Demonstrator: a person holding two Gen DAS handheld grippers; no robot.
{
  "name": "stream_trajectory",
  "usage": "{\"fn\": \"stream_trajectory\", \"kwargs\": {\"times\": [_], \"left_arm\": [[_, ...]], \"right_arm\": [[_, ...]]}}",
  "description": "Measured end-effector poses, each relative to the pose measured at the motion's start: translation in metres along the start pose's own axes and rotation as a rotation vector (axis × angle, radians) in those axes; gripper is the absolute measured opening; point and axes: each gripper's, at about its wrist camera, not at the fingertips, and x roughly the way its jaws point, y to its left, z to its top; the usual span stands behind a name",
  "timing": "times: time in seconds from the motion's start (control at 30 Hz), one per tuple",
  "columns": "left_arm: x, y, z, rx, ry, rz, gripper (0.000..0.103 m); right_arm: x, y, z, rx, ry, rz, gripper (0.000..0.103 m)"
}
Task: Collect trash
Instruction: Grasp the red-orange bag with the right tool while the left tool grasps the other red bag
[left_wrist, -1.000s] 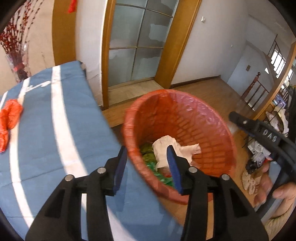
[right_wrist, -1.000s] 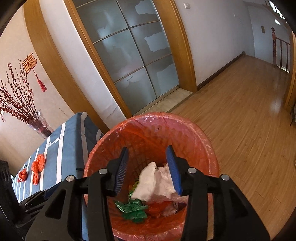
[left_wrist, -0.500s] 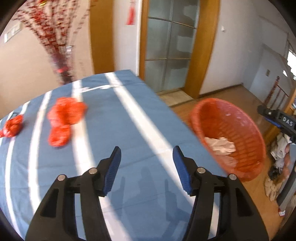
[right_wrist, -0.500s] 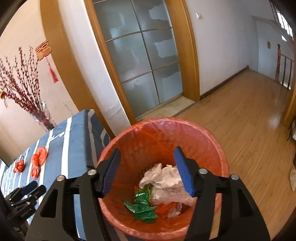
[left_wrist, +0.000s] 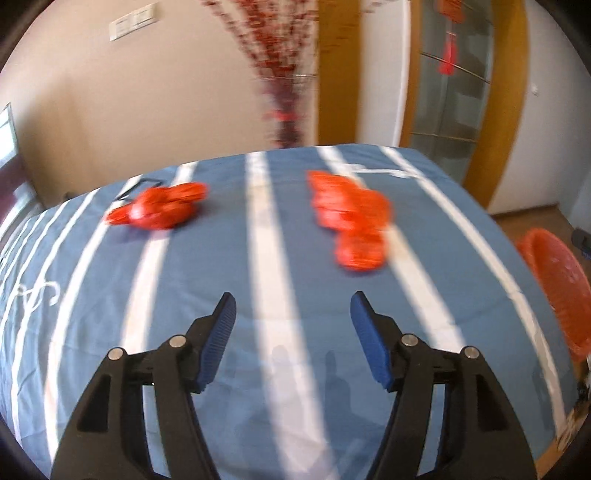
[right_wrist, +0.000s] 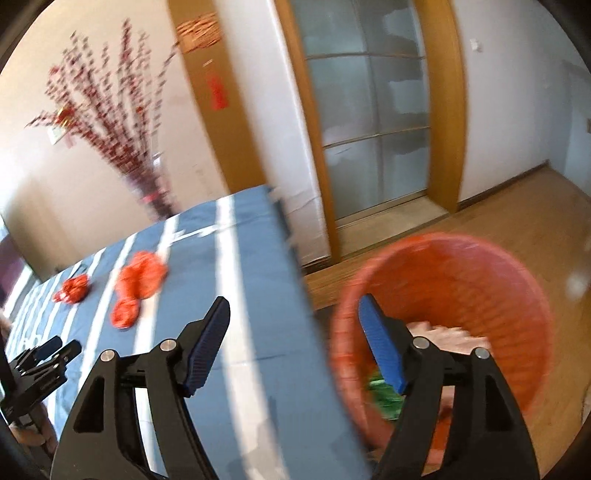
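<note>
The left gripper is hanging over the striped bench, its jaws having just been opening, nothing between them. Two red crumpled pieces and are lying ahead on the cloth. Only the right view is showing inside the orange basket: white and green trash. The right gripper is likewise spreading, empty.

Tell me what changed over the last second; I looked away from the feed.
Both hand-held grippers swung from over the red basket toward the striped table, jaws opening, empty. The left hand-held gripper now faces the red wrappers; the right straddles the table edge. Wrappers and basket trash stayed put.
</note>
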Motion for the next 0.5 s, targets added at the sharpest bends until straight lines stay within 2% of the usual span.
{"fn": "stream_trajectory", "kwargs": {"times": [0.3, 0.5], "left_arm": [[0.014, 0.087, 0.007, -0.131, -0.02, 0.082, 0.067], [0.026, 0.127, 0.013, -0.196, -0.03, 0.1, 0.067]], "right_arm": [[0.055, 0.109, -0.012, -0.111, 0.096, 0.118, 0.072], [0.103, 0.164, -0.01, -0.135, 0.163, 0.149, 0.062]]}}
